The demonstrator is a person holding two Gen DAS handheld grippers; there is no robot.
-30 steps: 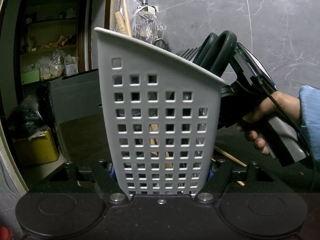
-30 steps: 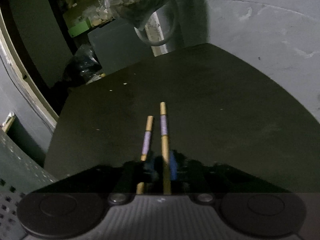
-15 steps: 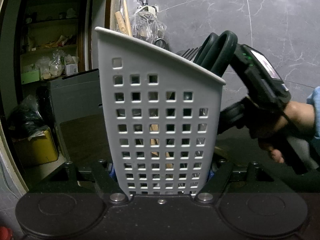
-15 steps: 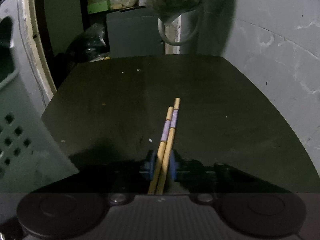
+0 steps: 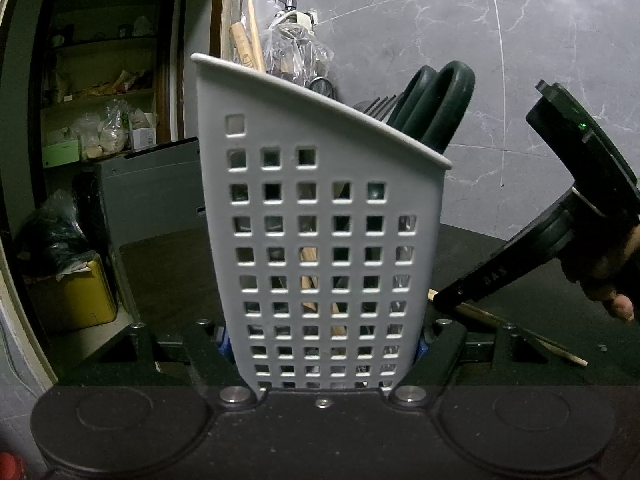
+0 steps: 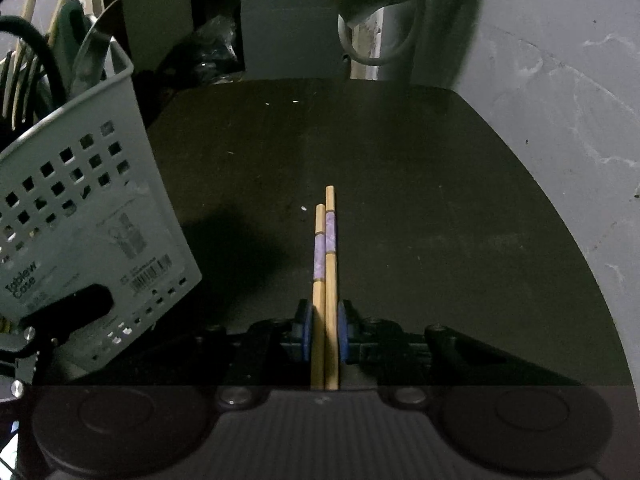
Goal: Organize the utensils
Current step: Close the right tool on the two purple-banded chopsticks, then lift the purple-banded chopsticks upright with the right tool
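Left gripper (image 5: 323, 350) is clamping the white perforated utensil caddy (image 5: 320, 240) near its base, blue pads pressing both side walls, so the fingers are spread only as wide as the caddy. The caddy is standing on the dark table (image 5: 168, 272), its slanted rim rising toward its left side. Dark green scissor handles (image 5: 438, 108) and black fork tines (image 5: 378, 104) are sticking up out of the caddy near the low end of the rim; wooden sticks (image 5: 310, 276) are showing through its holes.

Right gripper (image 6: 324, 334) is pinching a pair of wooden chopsticks (image 6: 326, 248) with purple bands, fingers nearly closed with the blue pads (image 6: 306, 332) against them. The chopsticks are lying side by side between the pads, pointing forward over the table (image 6: 400, 180), right of the caddy (image 6: 80, 216). In the right wrist view the caddy is leaning, a barcode label (image 6: 146, 272) showing on its wall, with the left gripper (image 6: 60, 312) on its lower part.

In the left wrist view the right gripper (image 5: 472, 292) is coming in at the right of the caddy, low by the table, with the chopsticks (image 5: 520, 332) running beneath it and the person's hand (image 5: 608, 272) on its handle. Behind the caddy a plastic bag (image 5: 296, 56) is hanging against the grey marble wall (image 5: 480, 40).
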